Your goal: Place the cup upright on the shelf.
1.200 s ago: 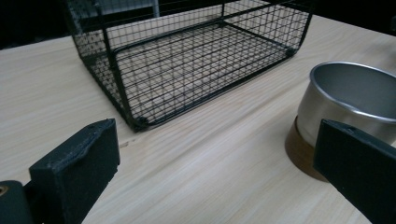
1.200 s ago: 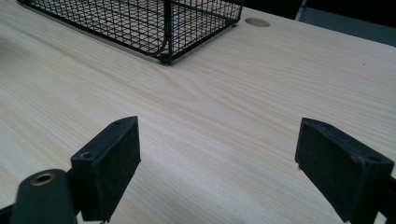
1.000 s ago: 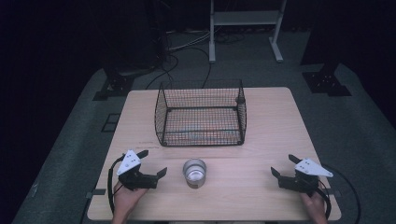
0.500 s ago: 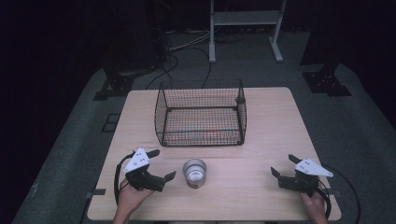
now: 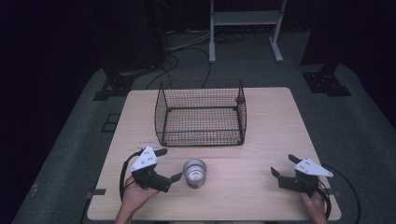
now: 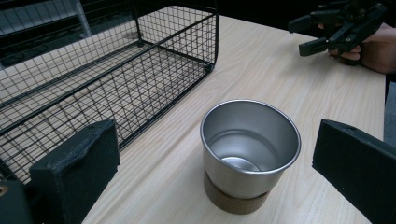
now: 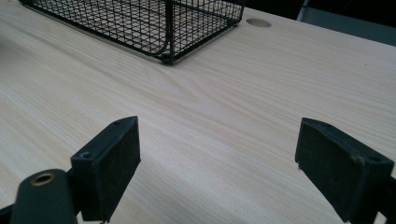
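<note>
1. High view puts the wooden table in front of you, pale and grained, with your forearms coming in at its near edge.
2. On the far half of it stands the black wire basket, upright, open at the top. From your left gripper view its mesh wall runs along the left, close to your near jaw.
3. Your left gripper sits at the near left of the table, held in your left hand. Its jaws are spread wide and aimed toward the cup, one jaw tip just beside the cup's left side in the high view. In your left gripper view the cup stands between the two black jaws, touching neither.
4. Your right gripper rests at the near right of the table, well apart from the cup, in your right hand. Its jaws are also spread wide, with bare tabletop between them in your right gripper view.
5. The metal cup stands upright near the table's front edge, in front of the basket and outside it. Your left gripper view shows it with a shiny steel wall, nothing inside, and a brown band around its base.
</note>
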A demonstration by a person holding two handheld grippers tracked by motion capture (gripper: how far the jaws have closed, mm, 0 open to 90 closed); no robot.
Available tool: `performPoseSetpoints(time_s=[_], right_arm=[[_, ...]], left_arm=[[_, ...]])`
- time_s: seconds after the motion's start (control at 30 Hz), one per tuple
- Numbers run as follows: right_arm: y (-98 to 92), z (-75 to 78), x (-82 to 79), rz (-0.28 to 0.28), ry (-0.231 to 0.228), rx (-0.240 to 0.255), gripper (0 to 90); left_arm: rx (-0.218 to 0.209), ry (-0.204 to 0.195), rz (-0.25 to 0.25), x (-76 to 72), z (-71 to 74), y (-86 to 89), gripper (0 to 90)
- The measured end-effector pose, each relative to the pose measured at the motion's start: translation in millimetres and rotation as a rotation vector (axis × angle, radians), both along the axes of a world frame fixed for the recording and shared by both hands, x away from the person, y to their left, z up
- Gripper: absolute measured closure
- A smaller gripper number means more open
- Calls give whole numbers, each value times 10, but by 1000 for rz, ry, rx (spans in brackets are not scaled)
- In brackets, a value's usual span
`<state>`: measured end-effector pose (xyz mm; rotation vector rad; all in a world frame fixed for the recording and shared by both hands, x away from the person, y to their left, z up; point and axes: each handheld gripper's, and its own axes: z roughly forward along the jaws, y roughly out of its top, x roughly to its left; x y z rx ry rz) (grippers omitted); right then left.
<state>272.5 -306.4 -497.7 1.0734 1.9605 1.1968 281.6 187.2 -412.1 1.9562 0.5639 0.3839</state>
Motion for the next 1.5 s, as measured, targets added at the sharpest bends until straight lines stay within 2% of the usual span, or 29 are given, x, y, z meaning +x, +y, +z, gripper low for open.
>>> performPoseSetpoints(time_s=[0.47, 0.8, 1.5], right_arm=[[-1, 0, 0, 1, 0, 1, 134], [-2, 0, 1, 3, 0, 2, 134], [-2, 0, 0, 6, -2, 3, 134]], left_arm=[[52, 1, -78, 5, 48, -182, 0], [101, 28, -136, 41, 28, -323, 0], [187, 65, -202, 95, -77, -542, 0]])
